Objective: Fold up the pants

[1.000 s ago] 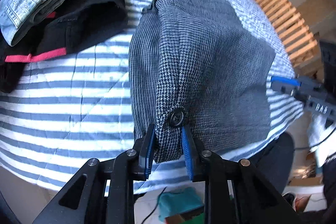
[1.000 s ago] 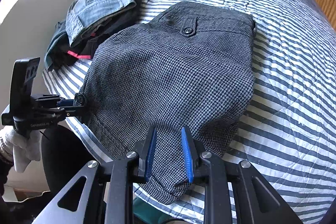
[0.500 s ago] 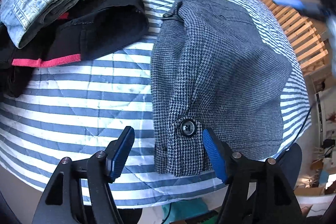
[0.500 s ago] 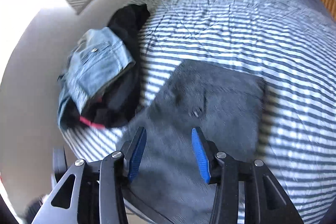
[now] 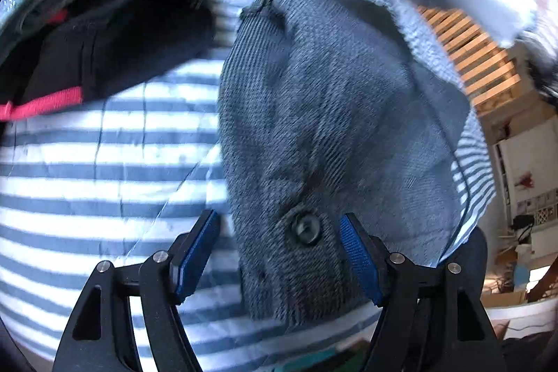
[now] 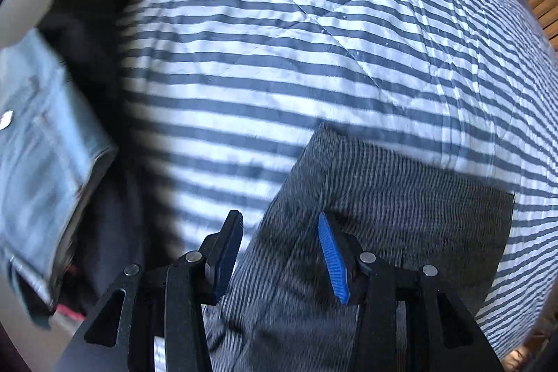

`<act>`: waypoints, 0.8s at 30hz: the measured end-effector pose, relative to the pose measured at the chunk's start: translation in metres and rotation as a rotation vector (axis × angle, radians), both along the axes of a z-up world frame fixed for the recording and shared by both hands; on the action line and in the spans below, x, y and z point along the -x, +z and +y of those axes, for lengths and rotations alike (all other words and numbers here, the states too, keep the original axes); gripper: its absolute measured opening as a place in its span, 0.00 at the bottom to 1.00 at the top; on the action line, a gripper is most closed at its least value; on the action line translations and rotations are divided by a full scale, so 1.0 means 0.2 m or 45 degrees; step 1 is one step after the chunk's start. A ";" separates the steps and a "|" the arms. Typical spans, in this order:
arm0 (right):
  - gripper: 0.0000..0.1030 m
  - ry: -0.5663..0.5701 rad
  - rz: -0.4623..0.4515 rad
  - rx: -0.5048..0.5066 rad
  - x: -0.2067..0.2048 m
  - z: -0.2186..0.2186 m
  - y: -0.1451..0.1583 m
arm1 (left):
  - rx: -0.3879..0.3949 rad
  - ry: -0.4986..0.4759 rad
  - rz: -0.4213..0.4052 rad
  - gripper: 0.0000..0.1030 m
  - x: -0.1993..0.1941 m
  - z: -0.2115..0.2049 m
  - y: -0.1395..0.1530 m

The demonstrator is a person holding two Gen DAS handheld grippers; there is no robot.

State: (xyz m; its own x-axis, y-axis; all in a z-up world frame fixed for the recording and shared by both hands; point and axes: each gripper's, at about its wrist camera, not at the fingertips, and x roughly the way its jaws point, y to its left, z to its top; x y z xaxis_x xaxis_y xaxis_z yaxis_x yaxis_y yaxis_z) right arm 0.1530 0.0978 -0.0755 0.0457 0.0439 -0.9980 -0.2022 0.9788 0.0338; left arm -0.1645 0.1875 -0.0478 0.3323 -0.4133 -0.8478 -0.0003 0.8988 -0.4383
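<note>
On my far left a pile of clothes point(image 5: 104, 23) sat on the striped quilt point(image 5: 104, 162), pale jeans point(image 6: 38, 145) lying over black garments. Beside it, apart from the pile, the grey houndstooth pants point(image 5: 331, 128) lay folded on the quilt, near the bed's edge. My left gripper point(image 5: 279, 253) had just been opening; its blue pads point(image 5: 195, 253) stood wide to either side of the buttoned corner point(image 5: 306, 228) of the pants, neither pad pressing on the cloth, so the hold was released. At the far end of the pants my right gripper point(image 6: 279, 250) pointed down over the upper left corner of the fabric. Its jaws had just been opening too and stood parted, with cloth below them; motion blur kept me from telling whether the pads touched it. Beyond the quilt's right side wooden slats point(image 5: 470, 51) showed.
</note>
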 end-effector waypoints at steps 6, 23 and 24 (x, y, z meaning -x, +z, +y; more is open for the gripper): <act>0.37 0.169 -0.020 0.194 0.05 0.09 -0.11 | 0.049 -0.055 -0.055 0.36 0.02 -0.05 -0.01; 0.17 -0.098 -0.088 -0.427 -0.02 -0.19 0.06 | 0.190 0.105 0.046 0.48 0.10 0.24 0.04; 0.17 -0.076 -0.099 -0.408 -0.02 -0.17 0.07 | 0.188 0.110 0.026 0.48 0.12 0.26 0.07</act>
